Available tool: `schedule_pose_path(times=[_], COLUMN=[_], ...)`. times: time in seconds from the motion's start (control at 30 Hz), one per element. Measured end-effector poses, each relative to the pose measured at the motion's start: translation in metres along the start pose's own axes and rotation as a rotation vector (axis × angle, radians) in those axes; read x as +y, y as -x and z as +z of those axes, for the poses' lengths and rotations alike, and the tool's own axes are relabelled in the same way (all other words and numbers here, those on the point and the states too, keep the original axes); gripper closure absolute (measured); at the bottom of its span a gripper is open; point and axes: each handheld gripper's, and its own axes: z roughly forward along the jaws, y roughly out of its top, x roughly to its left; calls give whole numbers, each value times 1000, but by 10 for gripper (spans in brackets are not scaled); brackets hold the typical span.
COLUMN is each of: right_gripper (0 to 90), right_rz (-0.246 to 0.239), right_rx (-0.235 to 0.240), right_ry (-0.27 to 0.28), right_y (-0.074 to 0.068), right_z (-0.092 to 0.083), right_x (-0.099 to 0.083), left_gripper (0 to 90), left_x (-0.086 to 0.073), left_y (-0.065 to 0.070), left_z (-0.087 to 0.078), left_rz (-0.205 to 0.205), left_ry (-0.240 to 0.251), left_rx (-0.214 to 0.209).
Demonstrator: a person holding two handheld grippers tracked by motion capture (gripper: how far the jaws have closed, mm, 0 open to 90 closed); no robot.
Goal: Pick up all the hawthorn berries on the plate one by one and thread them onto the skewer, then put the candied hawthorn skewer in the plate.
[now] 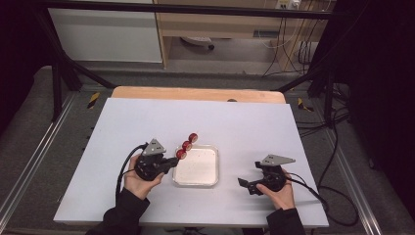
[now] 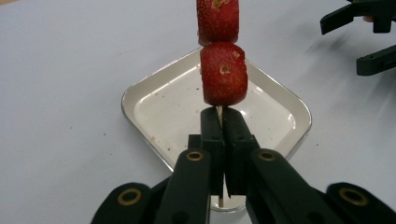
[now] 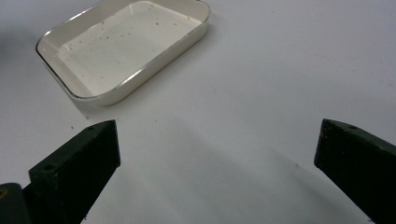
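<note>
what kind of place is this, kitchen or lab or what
Most likely a lab or recording rig, not a kitchen: a bare white table inside a black metal frame, loose cables on the floor, and hand-held grippers working a strawberry skewer over a small tray.

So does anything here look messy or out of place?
Only slightly: the white dish is speckled with small reddish-brown crumbs. Otherwise the left gripper holds the strawberry skewer straight above it, and the right gripper is open, holding nothing.
</note>
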Motion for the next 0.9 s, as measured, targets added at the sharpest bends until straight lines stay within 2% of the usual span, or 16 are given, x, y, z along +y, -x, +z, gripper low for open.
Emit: schedule_pose_path(times=[0.37, 0.67, 0.9], right_gripper=[10, 9, 9], right_rz=[8, 9, 12], right_rx=[-22, -23, -14], right_ry=[-11, -11, -6], right_y=[5, 6, 6], right_z=[-9, -12, -14], right_x=[-11, -14, -14], left_gripper=[880, 880, 880], left_x=[13, 12, 8], left_y=[-2, -3, 2], left_z=[25, 41, 53], left_rz=[1, -4, 18], left_ry=[-69, -119, -171], left_rx=[-1, 8, 14])
